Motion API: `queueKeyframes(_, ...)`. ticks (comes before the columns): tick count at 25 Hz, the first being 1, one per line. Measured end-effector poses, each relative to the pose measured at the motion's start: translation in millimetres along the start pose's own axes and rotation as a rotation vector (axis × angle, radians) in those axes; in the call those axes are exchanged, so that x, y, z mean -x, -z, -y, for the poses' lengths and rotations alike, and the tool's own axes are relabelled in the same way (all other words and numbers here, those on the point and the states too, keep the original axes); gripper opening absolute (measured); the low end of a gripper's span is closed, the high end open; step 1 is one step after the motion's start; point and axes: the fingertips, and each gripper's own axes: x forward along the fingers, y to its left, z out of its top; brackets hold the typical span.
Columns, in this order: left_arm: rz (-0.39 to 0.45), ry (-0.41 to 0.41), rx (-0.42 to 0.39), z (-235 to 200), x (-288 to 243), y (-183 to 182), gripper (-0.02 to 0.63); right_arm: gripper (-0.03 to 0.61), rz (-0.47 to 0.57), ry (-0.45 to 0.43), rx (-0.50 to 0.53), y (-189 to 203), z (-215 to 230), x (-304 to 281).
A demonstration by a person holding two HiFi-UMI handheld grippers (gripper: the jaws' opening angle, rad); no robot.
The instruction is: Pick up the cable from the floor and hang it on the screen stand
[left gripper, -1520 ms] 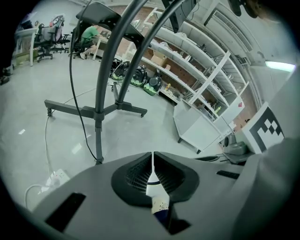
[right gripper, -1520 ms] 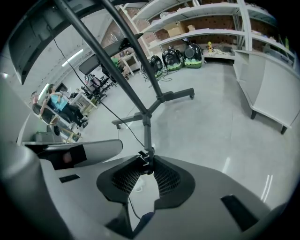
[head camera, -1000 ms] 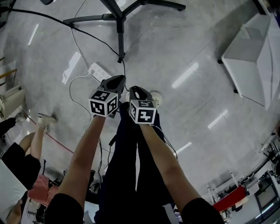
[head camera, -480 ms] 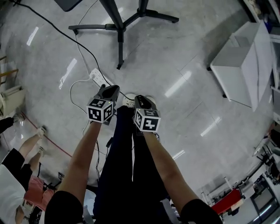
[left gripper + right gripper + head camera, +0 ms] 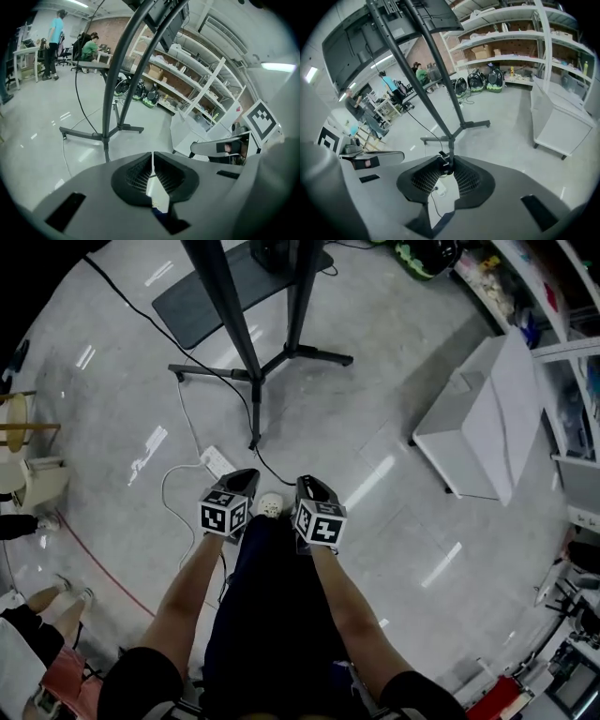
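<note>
Floor (image 5: 394, 427) is mostly bare around us. The stand (image 5: 258, 371) is just ahead, legs splayed, poles running up out of the head view. A white power strip (image 5: 217, 462) lies on the floor beside the near leg. Left tongs (image 5: 153, 157) are closed with nothing in them. Right tongs (image 5: 445, 164) are clamped on the cable (image 5: 443, 160), pinching its dark end right at the tips, with the rest dropping thin and slack toward the floor. So the cable is up in the right tongs, not yet on the stand. Our worries: that tip-only pinch on a thin cable looks marginal, and any tug could pull it free. The trailing run passes near the leg and power strip, so it could snag or drag the strip. We see no obvious hook, so a loose drape may slide off.
</note>
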Motion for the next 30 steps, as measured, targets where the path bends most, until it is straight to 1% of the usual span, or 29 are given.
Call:
queueKeyframes(5, 0.036, 0.008, -0.03, 31, 22, -57, 0.02, 0.103, 0.063, 0.014, 0.037, -59, 1, 41)
queueKeyframes(9, 0.061, 0.008, -0.032, 53, 40, -86, 0.021, 0.103, 0.107, 0.013, 0.043, -95, 0, 70)
queueKeyframes(11, 0.068, 0.011, -0.028, 59, 43, -93, 0.021, 0.103, 0.133, 0.006, 0.057, -111, -2, 78)
queueKeyframes(14, 0.053, 0.011, -0.032, 71, 55, -95, 0.02, 0.103, 0.159, -0.013, 0.07, -123, -10, 94)
queueKeyframes(17, 0.05, 0.024, -0.053, 85, 63, -95, 0.021, 0.103, 0.186, -0.038, 0.076, -135, -17, 113)
queueKeyframes(19, 0.055, 0.028, -0.074, 93, 68, -104, 0.02, 0.103, 0.215, -0.064, 0.095, -149, -24, 124)
queueKeyframes(23, 0.09, 0.036, -0.095, 109, 77, -126, 0.02, 0.103, 0.27, -0.085, 0.127, -172, -28, 147)
queueKeyframes(27, 0.136, 0.053, -0.053, 124, 87, -147, 0.02, 0.103, 0.322, -0.106, 0.123, -191, -29, 171)
queueKeyframes(30, 0.162, 0.057, -0.058, 132, 94, -161, 0.021, 0.103, 0.366, -0.111, 0.141, -204, -31, 187)
